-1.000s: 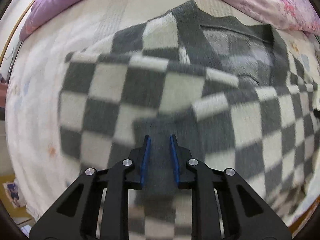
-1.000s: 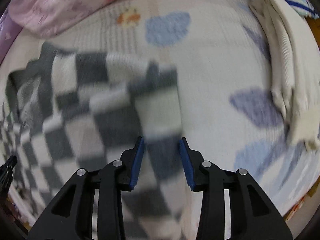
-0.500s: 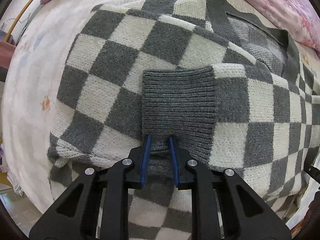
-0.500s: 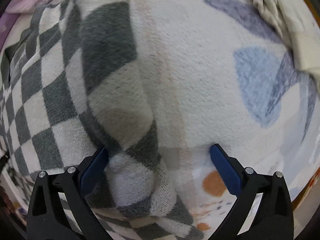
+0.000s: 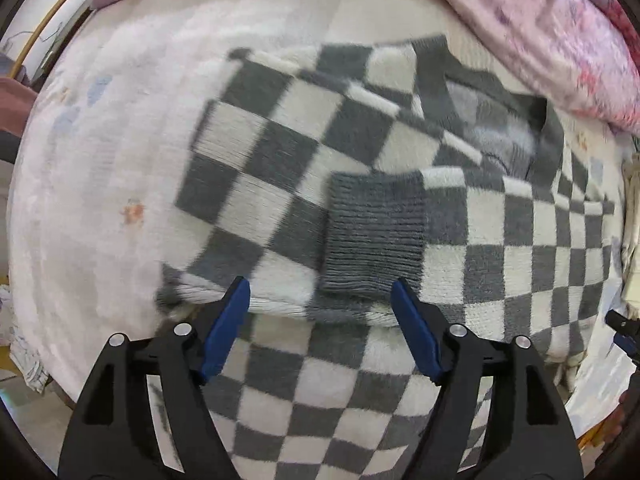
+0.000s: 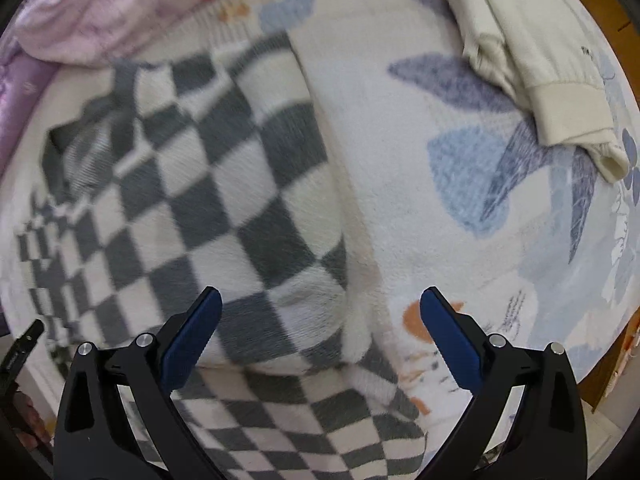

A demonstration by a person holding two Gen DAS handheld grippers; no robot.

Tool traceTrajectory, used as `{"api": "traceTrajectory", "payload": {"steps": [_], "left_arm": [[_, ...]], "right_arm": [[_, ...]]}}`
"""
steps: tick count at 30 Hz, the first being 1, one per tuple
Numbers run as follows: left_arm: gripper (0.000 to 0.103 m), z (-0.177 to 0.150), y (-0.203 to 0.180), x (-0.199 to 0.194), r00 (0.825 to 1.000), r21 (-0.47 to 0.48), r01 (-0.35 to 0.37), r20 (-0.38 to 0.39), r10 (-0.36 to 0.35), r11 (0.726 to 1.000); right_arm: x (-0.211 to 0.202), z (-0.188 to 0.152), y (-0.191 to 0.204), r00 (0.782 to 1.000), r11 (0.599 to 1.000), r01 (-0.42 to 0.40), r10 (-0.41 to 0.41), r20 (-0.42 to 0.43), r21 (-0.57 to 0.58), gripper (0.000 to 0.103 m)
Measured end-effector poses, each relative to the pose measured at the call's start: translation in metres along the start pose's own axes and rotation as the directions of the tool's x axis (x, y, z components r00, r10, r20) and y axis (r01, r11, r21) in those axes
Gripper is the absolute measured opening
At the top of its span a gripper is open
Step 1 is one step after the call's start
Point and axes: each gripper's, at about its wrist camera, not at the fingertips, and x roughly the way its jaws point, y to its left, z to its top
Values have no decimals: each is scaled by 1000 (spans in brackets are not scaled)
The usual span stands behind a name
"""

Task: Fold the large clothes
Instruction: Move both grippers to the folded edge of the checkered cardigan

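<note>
A grey-and-white checkered knit sweater (image 5: 288,168) lies on the bed, with both sleeves folded in across its body. A ribbed grey cuff (image 5: 374,232) rests on the chest just beyond my left gripper (image 5: 320,300), which is open and holds nothing. In the right wrist view the sweater (image 6: 224,184) fills the left half. Its folded right edge runs down toward my right gripper (image 6: 320,308), which is open and empty above the sweater's lower part.
A white blanket with blue leaf prints (image 6: 460,160) covers the bed. A cream garment (image 6: 532,80) lies at the right. A pink floral quilt (image 5: 560,40) is bunched along the far side. The bed edge is at the left (image 5: 28,280).
My left gripper has opened and let go of the grey cuff, which now lies on the sweater. Both grippers have drawn back from the sweater. My right gripper was open half a second ago.
</note>
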Motion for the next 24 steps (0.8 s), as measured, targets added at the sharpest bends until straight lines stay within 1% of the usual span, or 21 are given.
{"api": "traceTrajectory", "payload": {"steps": [1,3,5,7,8,9,10,11,13,16,17,19,20,21,24], "left_arm": [[75,3,5,-3,1000,-7,7,-2,-7,1000],[85,9,13,-8,1000,-23,18,-6,-18,1000],[85,16,22,-14,1000,-40,24,-8,-25,999],[90,18,29,-16,999,-46,25,-27,-26,999],[90,23,33,-19,999,-47,22,-36,-24,999],[90,28,36,-22,999,-45,19,-36,-20,999],[90,31,40,-22,999,-41,19,-36,-20,999],[90,37,42,-23,999,-37,19,-38,-21,999],[90,52,47,-25,999,-27,22,-40,-23,999],[90,76,50,-26,999,2,38,-16,-38,999],[90,83,50,-25,999,16,46,-7,-46,999],[90,101,51,-18,997,46,80,-1,-80,996],[90,108,51,-13,997,53,79,-3,-79,995],[90,117,52,-7,998,61,67,-2,-67,996],[90,137,56,8,999,67,44,17,-45,997]], "right_arm": [[-6,2,0,1000,1000,-8,8,10,1,95],[-18,10,-3,1000,1000,-17,17,20,0,95],[-28,22,-1,1000,1000,-21,21,18,-2,95],[-32,19,-6,1000,1000,-20,20,22,0,95],[-30,14,-19,1000,1000,-21,21,21,-1,95],[-32,20,-16,999,1000,-30,30,22,-4,95],[-38,16,-17,999,999,-34,35,25,-5,95],[-43,20,-18,999,999,-41,41,30,-4,95],[-41,39,-12,998,999,-50,50,35,-7,95],[-49,53,-8,988,989,-144,146,50,-43,95],[-49,59,-5,985,986,-157,160,61,-54,95],[-53,66,1,981,987,-138,148,125,-83,95],[-56,71,6,972,984,-135,154,177,-116,95],[-58,75,11,965,981,-130,159,208,-146,95],[-53,90,28,960,969,-104,157,233,-223,95]]}}
